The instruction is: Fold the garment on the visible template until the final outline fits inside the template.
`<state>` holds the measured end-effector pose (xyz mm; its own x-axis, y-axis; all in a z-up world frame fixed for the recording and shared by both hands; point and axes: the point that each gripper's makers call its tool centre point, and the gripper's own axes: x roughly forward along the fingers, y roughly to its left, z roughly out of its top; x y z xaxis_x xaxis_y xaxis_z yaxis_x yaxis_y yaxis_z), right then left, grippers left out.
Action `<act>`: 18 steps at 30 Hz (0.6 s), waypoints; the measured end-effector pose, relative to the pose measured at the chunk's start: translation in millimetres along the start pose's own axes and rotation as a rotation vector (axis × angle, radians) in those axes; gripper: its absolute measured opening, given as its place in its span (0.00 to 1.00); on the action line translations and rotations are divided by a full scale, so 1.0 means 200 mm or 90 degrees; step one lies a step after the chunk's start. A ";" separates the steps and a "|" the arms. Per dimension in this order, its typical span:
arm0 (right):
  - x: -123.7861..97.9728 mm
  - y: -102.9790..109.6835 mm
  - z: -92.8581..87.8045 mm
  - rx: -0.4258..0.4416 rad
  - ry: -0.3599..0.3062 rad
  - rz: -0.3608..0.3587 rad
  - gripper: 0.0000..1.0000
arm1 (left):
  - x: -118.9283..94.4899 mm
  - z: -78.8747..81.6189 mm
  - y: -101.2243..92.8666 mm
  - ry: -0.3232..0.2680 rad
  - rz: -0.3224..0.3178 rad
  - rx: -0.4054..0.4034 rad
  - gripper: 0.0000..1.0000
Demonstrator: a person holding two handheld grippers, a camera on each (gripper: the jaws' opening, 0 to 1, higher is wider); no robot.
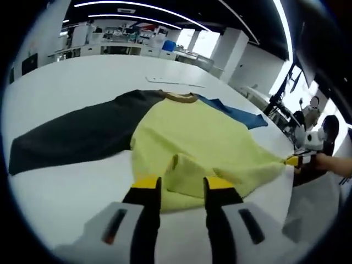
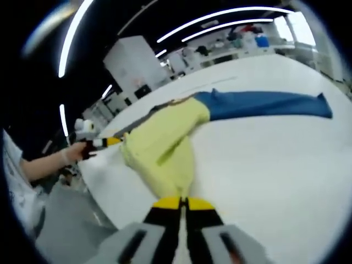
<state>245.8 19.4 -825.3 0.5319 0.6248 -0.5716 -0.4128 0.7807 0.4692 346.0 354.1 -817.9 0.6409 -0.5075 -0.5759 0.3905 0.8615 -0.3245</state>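
Observation:
A long-sleeved garment (image 1: 192, 132) lies flat on the white table (image 1: 82, 77). It has a yellow-green body, a black sleeve (image 1: 77, 137), a blue sleeve (image 1: 242, 115) and a brown collar (image 1: 181, 97). My left gripper (image 1: 182, 184) stands open at the near hem, with rumpled yellow cloth lying between its jaws. At the garment's right corner, my right gripper (image 1: 300, 160) pinches the cloth and pulls it taut. In the right gripper view, my right gripper (image 2: 183, 204) is shut on the yellow hem (image 2: 176, 170). The blue sleeve (image 2: 264, 104) stretches away, and the left gripper (image 2: 104, 142) touches the far hem edge.
A thin pale strip (image 1: 176, 82) lies on the table beyond the collar. The table's edge (image 2: 104, 198) runs close to both grippers, with grey floor (image 2: 66, 225) below. A person's hand (image 2: 60, 157) holds the left gripper. Shelves and desks (image 1: 126, 38) stand far behind.

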 end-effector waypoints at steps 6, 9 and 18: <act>0.00 0.00 0.00 0.002 -0.001 -0.001 0.00 | 0.03 -0.02 0.01 0.011 0.003 -0.005 0.21; 0.00 0.00 0.00 0.005 -0.003 -0.001 0.00 | 0.03 -0.02 0.00 0.017 0.005 -0.008 0.19; 0.00 0.01 0.01 0.005 -0.005 -0.002 0.00 | 0.02 -0.05 0.03 0.016 0.009 -0.024 0.01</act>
<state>246.3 20.8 -824.2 0.5385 0.6227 -0.5676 -0.4062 0.7821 0.4726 344.2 356.5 -829.4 0.6286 -0.4953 -0.5996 0.3564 0.8687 -0.3440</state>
